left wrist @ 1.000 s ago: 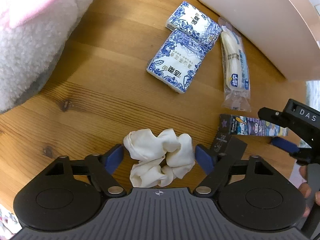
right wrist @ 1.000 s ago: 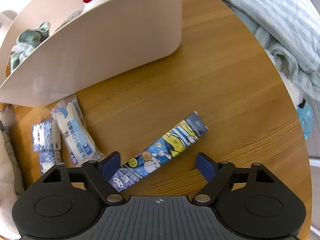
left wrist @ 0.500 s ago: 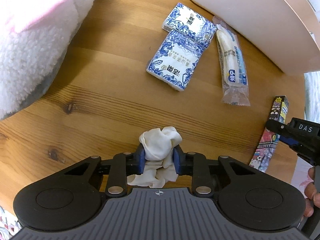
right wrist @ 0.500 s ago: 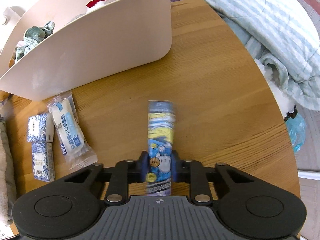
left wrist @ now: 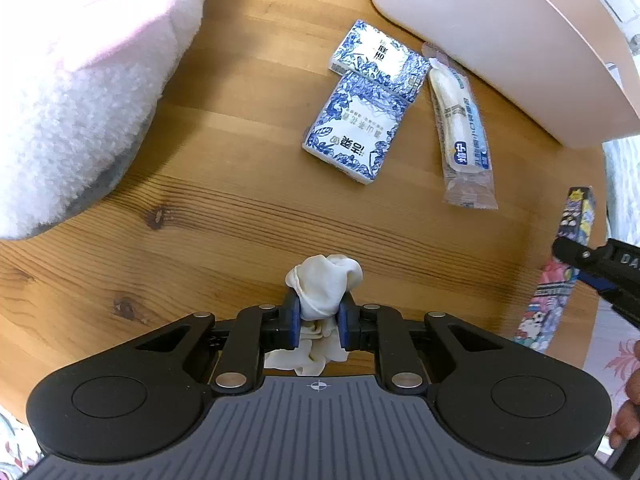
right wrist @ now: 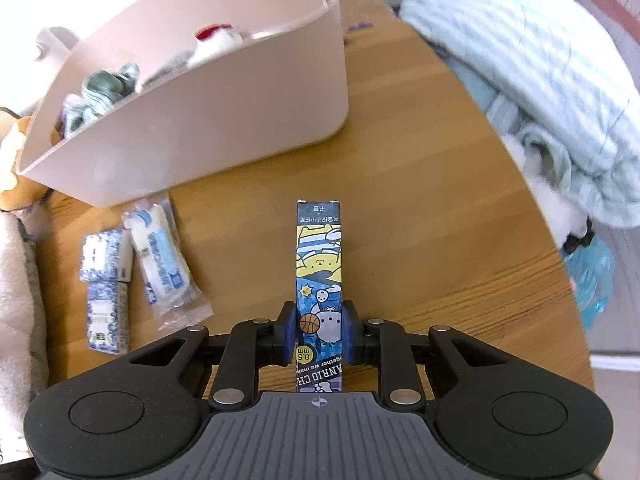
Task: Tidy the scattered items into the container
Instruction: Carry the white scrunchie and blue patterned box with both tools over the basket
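My left gripper (left wrist: 319, 316) is shut on a white scrunchie (left wrist: 326, 286), held just above the wooden table (left wrist: 224, 216). My right gripper (right wrist: 319, 330) is shut on a long cartoon-printed pen box (right wrist: 319, 264), lifted and pointing toward the beige container (right wrist: 224, 136); the box also shows at the right of the left wrist view (left wrist: 560, 276). Two blue-and-white tissue packs (left wrist: 356, 132) and a clear-wrapped white snack (left wrist: 460, 132) lie beside the container (left wrist: 520, 40). The container holds a green cloth item (right wrist: 100, 88) and a red-and-white item (right wrist: 216, 38).
A fluffy pink-and-white plush (left wrist: 80, 72) lies at the table's left. A pale striped blanket (right wrist: 540, 92) and a blue plastic bag (right wrist: 592, 276) lie past the table's right edge. The table's round edge (right wrist: 560, 280) runs close by on the right.
Both grippers closed, the left on the scrunchie, the right on the pen box. The box turned to point forward and both items rose from the table.
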A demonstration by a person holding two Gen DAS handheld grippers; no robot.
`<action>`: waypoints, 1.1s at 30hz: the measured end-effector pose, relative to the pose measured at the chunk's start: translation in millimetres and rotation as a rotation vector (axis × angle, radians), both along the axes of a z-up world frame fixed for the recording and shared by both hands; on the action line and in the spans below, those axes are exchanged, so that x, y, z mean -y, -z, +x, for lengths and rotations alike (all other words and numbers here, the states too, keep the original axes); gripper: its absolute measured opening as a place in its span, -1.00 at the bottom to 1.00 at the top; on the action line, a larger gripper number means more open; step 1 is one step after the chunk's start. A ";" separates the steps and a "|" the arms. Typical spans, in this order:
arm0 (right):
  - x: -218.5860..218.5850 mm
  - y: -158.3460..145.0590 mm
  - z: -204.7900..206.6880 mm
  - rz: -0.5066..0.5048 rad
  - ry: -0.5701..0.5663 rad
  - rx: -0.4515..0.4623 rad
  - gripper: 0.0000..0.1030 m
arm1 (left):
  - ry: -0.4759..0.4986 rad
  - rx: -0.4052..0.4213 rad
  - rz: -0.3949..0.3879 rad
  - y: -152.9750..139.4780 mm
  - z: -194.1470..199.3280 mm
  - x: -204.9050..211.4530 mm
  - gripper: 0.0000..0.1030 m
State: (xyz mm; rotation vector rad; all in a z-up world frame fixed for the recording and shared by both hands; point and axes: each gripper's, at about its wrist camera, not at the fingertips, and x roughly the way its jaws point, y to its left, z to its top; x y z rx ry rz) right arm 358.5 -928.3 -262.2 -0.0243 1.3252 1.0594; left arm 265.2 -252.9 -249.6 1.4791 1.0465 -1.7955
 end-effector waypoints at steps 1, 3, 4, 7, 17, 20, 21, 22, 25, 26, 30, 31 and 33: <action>2.0 -4.0 0.1 0.009 0.000 0.008 -0.60 | 0.009 -0.002 -0.004 -2.4 0.7 0.7 -0.66; 5.7 -10.4 3.7 0.027 0.000 0.018 -0.60 | 0.021 -0.009 -0.015 -7.9 1.8 2.1 -0.66; 7.4 -13.1 4.8 0.035 0.001 0.023 -0.60 | 0.028 -0.012 -0.020 -10.3 2.4 2.7 -0.67; 13.0 -22.3 6.6 0.059 0.003 0.030 -0.60 | 0.046 -0.025 -0.037 -11.7 21.5 -9.8 -0.67; 29.7 -56.8 12.9 0.140 0.006 0.048 -0.60 | 0.104 -0.072 -0.090 -37.7 18.9 -17.5 -0.67; 32.6 -65.7 14.8 0.170 0.018 0.049 -0.60 | 0.125 -0.092 -0.111 -28.2 -0.9 -19.8 -0.67; 33.3 -68.6 15.5 0.180 0.024 0.050 -0.60 | 0.130 -0.099 -0.118 -33.8 0.5 -20.5 -0.67; 34.1 -72.0 16.2 0.190 0.027 0.050 -0.60 | 0.135 -0.106 -0.126 -38.2 0.3 -20.7 -0.67; 36.2 -82.0 18.5 0.222 0.037 0.057 -0.60 | 0.148 -0.122 -0.144 -46.1 -3.3 -20.9 -0.67; 36.6 -85.1 19.3 0.232 0.042 0.061 -0.60 | 0.149 -0.129 -0.147 -45.0 -7.9 -20.6 -0.67; 38.2 -97.3 24.6 0.267 0.055 0.072 -0.60 | 0.142 -0.163 -0.156 -48.5 -19.5 -13.3 -0.67; 38.4 -100.1 26.2 0.276 0.062 0.076 -0.60 | 0.144 -0.172 -0.159 -50.6 -21.9 -11.6 -0.67; 38.6 -105.3 30.0 0.293 0.078 0.086 -0.60 | 0.150 -0.194 -0.172 -58.9 -25.5 -8.6 -0.68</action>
